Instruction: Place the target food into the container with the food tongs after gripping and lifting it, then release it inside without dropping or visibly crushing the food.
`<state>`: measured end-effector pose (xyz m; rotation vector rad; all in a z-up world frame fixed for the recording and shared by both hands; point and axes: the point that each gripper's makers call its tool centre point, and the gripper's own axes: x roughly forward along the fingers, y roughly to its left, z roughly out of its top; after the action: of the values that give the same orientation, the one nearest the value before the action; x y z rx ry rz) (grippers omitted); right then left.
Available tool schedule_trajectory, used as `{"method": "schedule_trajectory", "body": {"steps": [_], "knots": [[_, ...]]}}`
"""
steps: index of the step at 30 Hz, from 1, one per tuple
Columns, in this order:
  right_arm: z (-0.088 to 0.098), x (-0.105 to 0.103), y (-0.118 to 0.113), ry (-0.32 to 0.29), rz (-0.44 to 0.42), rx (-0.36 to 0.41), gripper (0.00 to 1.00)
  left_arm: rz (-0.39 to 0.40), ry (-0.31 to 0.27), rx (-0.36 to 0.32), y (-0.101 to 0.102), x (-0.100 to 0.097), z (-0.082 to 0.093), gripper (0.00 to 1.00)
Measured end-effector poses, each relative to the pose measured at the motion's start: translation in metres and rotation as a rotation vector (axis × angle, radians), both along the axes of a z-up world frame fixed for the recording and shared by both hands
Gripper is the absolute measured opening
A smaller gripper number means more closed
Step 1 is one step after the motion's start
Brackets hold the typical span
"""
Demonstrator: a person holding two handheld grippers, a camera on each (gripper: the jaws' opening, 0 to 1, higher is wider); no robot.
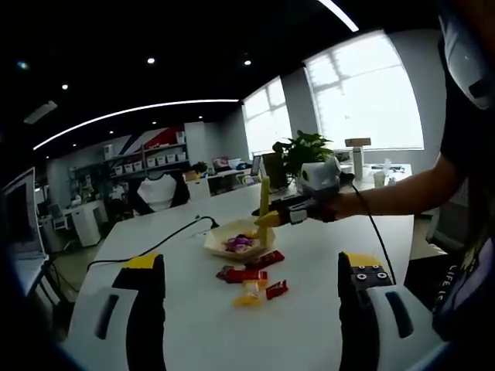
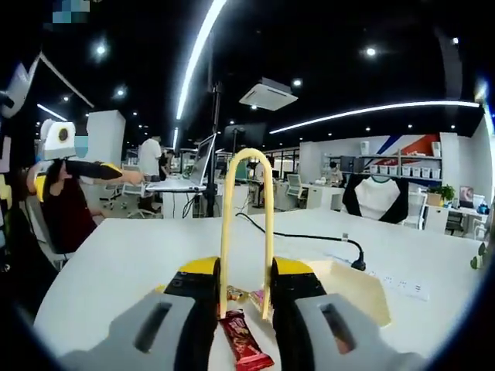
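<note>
Food tongs point(image 2: 246, 232), yellow and looped, stand clamped between the jaws of the right hand-held gripper point(image 2: 246, 305), their tips pointing down just above the container point(image 1: 240, 241). Seen from the left gripper view, that right hand-held gripper point(image 1: 298, 214) hovers beside the container's rim. The left hand-held gripper point(image 1: 251, 290) hangs with jaws wide apart, holding nothing. The container, a pale tray on the white desk point(image 1: 325, 255), holds a few wrapped snacks. More wrapped snacks point(image 1: 251, 276) lie on the desk just beside the container, nearer the left hand-held gripper.
</note>
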<state>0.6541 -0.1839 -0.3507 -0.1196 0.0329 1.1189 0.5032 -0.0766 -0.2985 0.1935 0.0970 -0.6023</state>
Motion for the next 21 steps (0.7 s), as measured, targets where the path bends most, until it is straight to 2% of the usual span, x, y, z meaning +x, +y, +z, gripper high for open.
{"method": "schedule_trajectory", "body": {"steps": [2,5,11,21], "knots": [[-0.008,0.002,-0.001,0.006,0.012,-0.032,0.21,0.001,0.0,0.0,0.0,0.0,0.0,0.98],[-0.015,0.004,-0.002,0.022,0.037,-0.04,0.21,0.003,0.001,0.001,0.001,0.001,0.0,0.98],[-0.021,0.007,0.0,0.012,0.081,-0.036,0.22,0.0,0.005,0.009,0.001,0.001,0.001,0.97],[-0.042,0.011,0.003,0.031,0.141,-0.105,0.22,0.011,0.01,0.01,0.003,0.004,0.0,0.97]]}}
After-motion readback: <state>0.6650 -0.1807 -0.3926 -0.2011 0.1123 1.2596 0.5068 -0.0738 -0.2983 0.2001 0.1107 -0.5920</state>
